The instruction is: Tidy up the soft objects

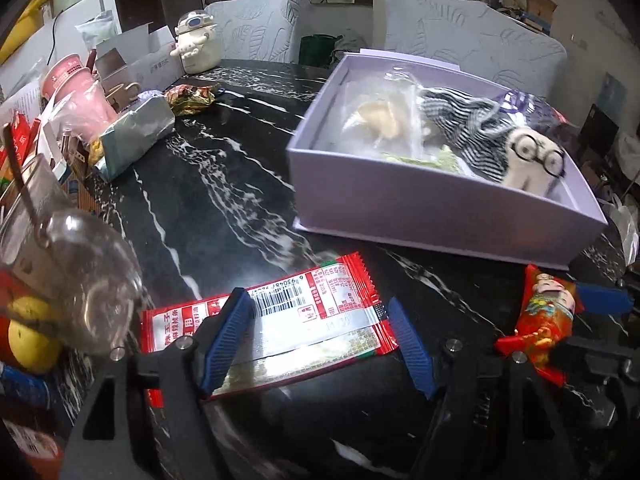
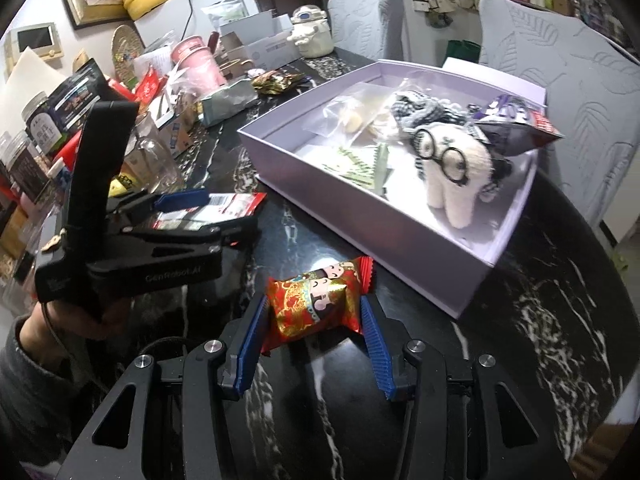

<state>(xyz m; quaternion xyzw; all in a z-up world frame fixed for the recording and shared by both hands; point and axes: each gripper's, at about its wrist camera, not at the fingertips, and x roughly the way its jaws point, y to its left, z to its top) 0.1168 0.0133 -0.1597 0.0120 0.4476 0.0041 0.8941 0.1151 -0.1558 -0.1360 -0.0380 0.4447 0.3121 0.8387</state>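
A flat red-and-silver snack packet (image 1: 280, 320) lies on the black marble table (image 1: 224, 184). My left gripper (image 1: 318, 298) is open over it: the left pad crosses the packet and the right pad sits at its right edge. The right wrist view shows the left gripper (image 2: 232, 214) with the packet (image 2: 236, 204) sticking out past its tips. My right gripper (image 2: 314, 300) is shut on a puffy red cartoon candy packet (image 2: 316, 304), which the left wrist view shows tilted (image 1: 548, 316) in front of the lavender box (image 1: 400, 208). The box (image 2: 360, 224) holds a white plush with glasses (image 2: 452, 168).
Striped cloth (image 1: 460, 120), a clear bag (image 1: 380, 120) and a purple packet (image 2: 516, 128) also lie in the box. Clutter lines the table's left side: a glass jar (image 1: 72, 272), a silver pouch (image 1: 136, 136), a gold wrapper (image 1: 188, 98) and a white figurine mug (image 1: 198, 40). Two chairs stand behind.
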